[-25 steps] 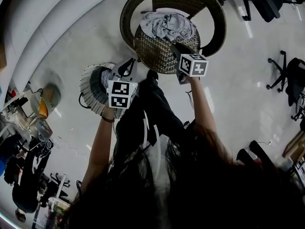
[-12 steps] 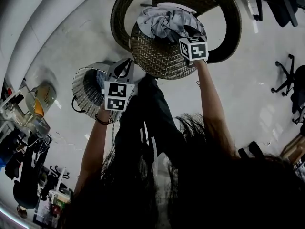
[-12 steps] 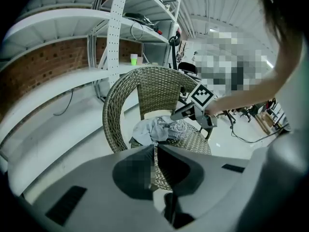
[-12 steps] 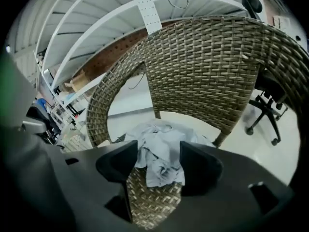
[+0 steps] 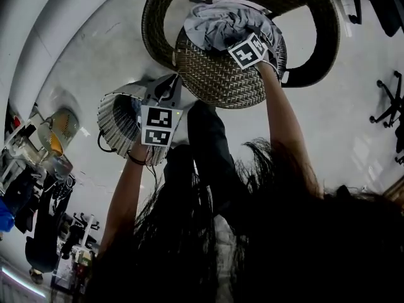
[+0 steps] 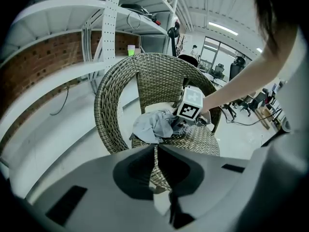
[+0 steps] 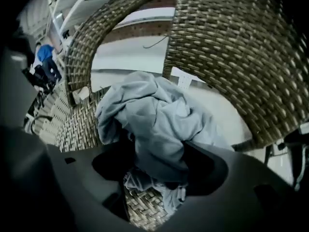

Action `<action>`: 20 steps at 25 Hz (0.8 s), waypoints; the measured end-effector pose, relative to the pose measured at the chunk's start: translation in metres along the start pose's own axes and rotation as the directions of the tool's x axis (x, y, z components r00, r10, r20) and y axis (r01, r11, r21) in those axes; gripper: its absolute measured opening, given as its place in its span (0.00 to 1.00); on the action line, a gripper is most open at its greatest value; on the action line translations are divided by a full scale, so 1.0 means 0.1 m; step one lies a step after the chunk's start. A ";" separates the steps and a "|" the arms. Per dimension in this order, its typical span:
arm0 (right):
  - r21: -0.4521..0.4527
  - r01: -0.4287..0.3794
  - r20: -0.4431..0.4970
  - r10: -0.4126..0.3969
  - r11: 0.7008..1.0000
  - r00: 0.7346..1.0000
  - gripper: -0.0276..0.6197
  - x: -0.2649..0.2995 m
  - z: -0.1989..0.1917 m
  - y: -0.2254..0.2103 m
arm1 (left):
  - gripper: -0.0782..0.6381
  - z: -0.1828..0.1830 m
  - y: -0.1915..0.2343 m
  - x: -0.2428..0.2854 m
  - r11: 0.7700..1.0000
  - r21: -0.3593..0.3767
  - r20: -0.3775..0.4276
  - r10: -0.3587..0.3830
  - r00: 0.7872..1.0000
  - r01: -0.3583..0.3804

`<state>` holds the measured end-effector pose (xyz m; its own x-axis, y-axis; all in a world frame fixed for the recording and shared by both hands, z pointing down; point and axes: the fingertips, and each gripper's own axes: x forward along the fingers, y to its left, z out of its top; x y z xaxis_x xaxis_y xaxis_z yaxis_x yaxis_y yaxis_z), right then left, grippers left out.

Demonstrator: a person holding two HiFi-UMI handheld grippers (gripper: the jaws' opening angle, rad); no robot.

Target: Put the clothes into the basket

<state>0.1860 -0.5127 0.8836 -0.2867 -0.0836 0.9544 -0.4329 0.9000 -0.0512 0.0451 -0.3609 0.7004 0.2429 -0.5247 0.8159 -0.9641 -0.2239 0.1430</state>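
Observation:
A pile of grey clothes (image 5: 224, 24) lies on the seat of a wicker chair (image 5: 214, 81). My right gripper (image 5: 249, 43) points steeply down into the pile's right side. In the right gripper view its jaws (image 7: 159, 158) are opening wide, with a fold of the grey clothes (image 7: 154, 120) between them and the pads apart from it. My left gripper (image 5: 169, 86) hangs beside a ribbed laundry basket (image 5: 117, 122) on the floor. Its jaws (image 6: 155, 151) stand shut with nothing in them, facing the chair (image 6: 108, 105) and the clothes (image 6: 152, 124).
The chair's curved wicker back (image 7: 231, 57) rises close behind the pile. White metal shelving (image 6: 120, 13) stands behind the chair. An office chair (image 5: 391, 106) is at the right, and clutter (image 5: 44, 169) lies on the floor at the left. The person's hair and dark legs fill the lower head view.
The right gripper has gone from the seat's front edge onto the clothes pile, rolling as it went, and its jaws have spread. The left gripper has sunk a little beside the basket.

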 end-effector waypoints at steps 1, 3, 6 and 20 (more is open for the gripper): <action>0.057 -0.013 -0.007 0.013 0.998 1.000 0.52 0.03 0.00 -0.04 | 0.15 -0.01 0.03 0.02 1.000 0.000 -0.001 0.003 1.000 -0.003; 0.141 -0.043 -0.012 0.045 0.989 0.999 0.52 0.04 0.00 -0.09 | 0.15 -0.08 0.08 0.02 1.000 -0.004 -0.008 0.012 1.000 -0.012; 0.200 -0.078 -0.014 0.082 0.977 0.997 0.46 0.00 -0.08 -0.08 | 0.15 -0.22 0.12 -0.02 0.999 -0.024 -0.030 0.025 0.999 -0.026; 0.674 -0.202 0.332 -0.047 0.710 0.942 0.15 -0.69 -0.08 0.25 | 0.15 -0.29 0.01 -0.43 0.994 -0.099 0.000 0.048 0.999 -0.048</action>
<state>0.2021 -0.4813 0.8186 -0.5333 -0.2627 0.8041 -0.8259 0.3675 -0.4276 0.0309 -0.3146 0.6821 0.1962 -0.5352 0.8216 -0.9805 -0.1158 0.1588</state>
